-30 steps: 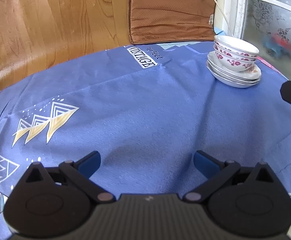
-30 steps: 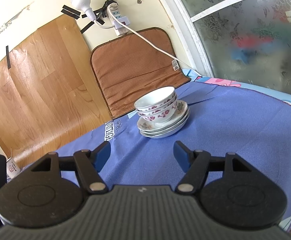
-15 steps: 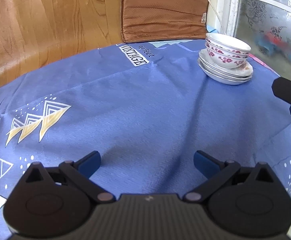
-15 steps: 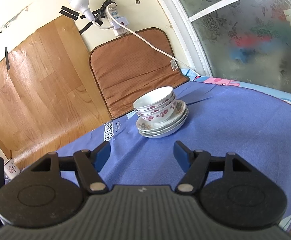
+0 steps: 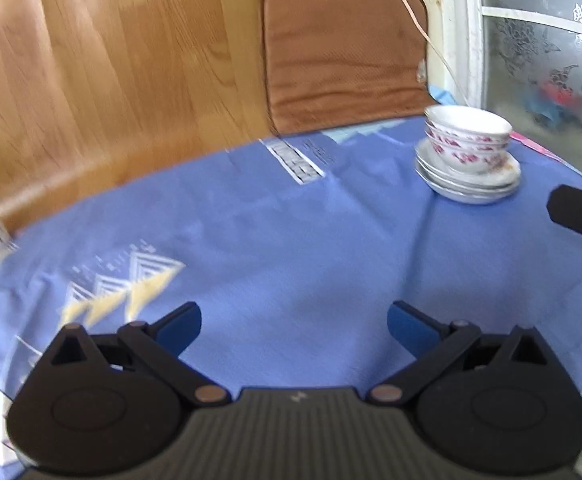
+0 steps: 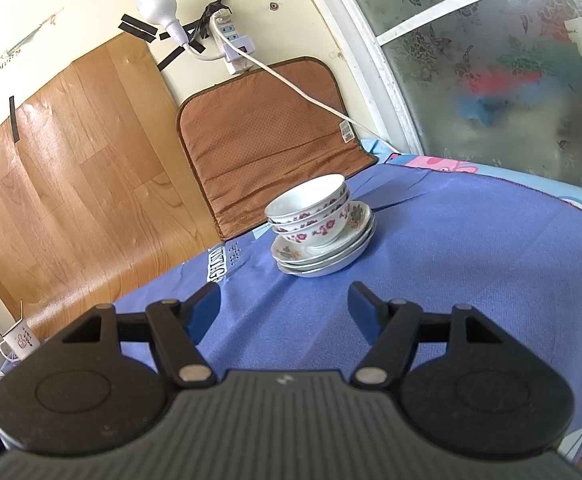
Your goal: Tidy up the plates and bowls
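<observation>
Tongs came first: my right tongs (image 6: 284,304) and left tongs (image 5: 294,326) both hung released and empty over the blue desk (image 6: 471,248). Farther off, near its back edge, the bowls (image 6: 311,210) sat nested on the stacked plates (image 6: 325,254), one compact pile, probably to save room.
</observation>
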`<action>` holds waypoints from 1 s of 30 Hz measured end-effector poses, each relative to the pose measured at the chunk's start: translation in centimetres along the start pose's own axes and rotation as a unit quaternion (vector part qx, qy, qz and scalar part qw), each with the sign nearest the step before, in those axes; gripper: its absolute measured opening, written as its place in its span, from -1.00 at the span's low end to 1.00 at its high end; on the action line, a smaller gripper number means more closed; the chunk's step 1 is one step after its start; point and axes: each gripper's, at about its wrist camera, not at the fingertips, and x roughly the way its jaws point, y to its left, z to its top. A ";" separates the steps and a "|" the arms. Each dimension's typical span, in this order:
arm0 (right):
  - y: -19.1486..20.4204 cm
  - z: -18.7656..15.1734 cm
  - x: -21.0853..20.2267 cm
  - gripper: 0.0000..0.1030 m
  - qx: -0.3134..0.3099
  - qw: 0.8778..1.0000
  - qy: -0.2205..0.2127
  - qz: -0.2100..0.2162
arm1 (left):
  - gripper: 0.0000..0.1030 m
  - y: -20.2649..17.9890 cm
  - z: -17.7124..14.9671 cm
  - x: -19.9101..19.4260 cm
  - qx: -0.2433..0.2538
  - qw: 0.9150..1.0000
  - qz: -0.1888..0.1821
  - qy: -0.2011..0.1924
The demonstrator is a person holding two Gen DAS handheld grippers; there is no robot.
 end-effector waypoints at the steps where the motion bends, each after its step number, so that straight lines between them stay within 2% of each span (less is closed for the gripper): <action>1: 0.0 0.0 -0.1 0.41 0.000 1.000 -0.001 -0.001 | 1.00 0.1 0.0 -0.1 0.000 1.000 0.004 -0.004; 10: 0.0 0.0 0.0 0.41 0.000 1.000 -0.001 0.000 | 1.00 0.1 0.0 -0.1 0.004 1.000 0.006 -0.003; 30: 0.2 -0.1 -0.1 0.42 0.001 1.000 0.001 -0.003 | 1.00 -0.5 -0.7 1.0 0.008 0.998 -0.042 0.051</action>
